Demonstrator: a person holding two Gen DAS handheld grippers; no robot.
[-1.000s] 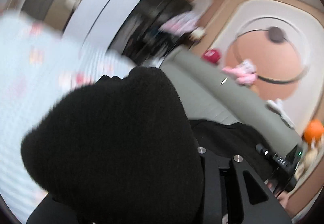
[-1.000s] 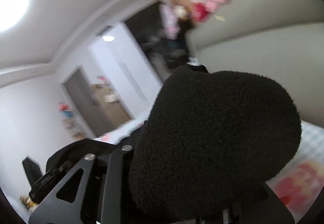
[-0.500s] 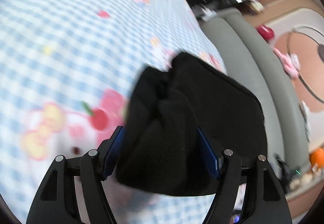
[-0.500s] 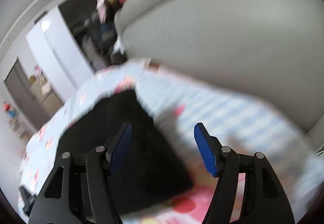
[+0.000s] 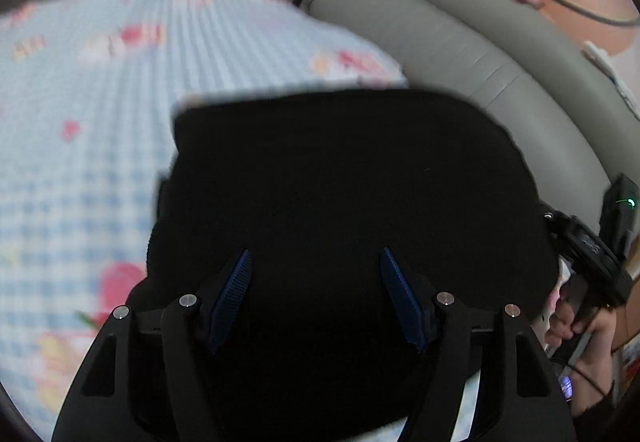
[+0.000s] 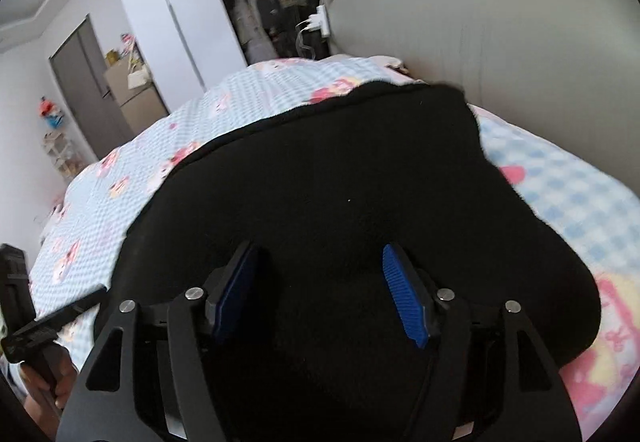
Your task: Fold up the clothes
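Observation:
A black fleece garment point(image 5: 340, 182) lies folded on the blue checked cartoon bedsheet point(image 5: 80, 114). It also fills the middle of the right wrist view point(image 6: 340, 194). My left gripper point(image 5: 315, 262) is open, its blue pads apart just above the garment's near edge. My right gripper point(image 6: 320, 262) is open too, its pads spread over the garment's near edge. Neither holds cloth. The right gripper's body shows at the right edge of the left wrist view point(image 5: 592, 250).
A grey padded headboard point(image 5: 480, 42) curves along the far side of the bed point(image 6: 500, 22). A wardrobe and doors point(image 6: 180, 22) stand beyond the bed. A white charger point(image 6: 322, 22) hangs by the headboard. The sheet spreads left of the garment.
Both grippers held the garment up a second ago. They lowered it onto the sheet, opened and let go. The garment now lies flat under both open grippers.

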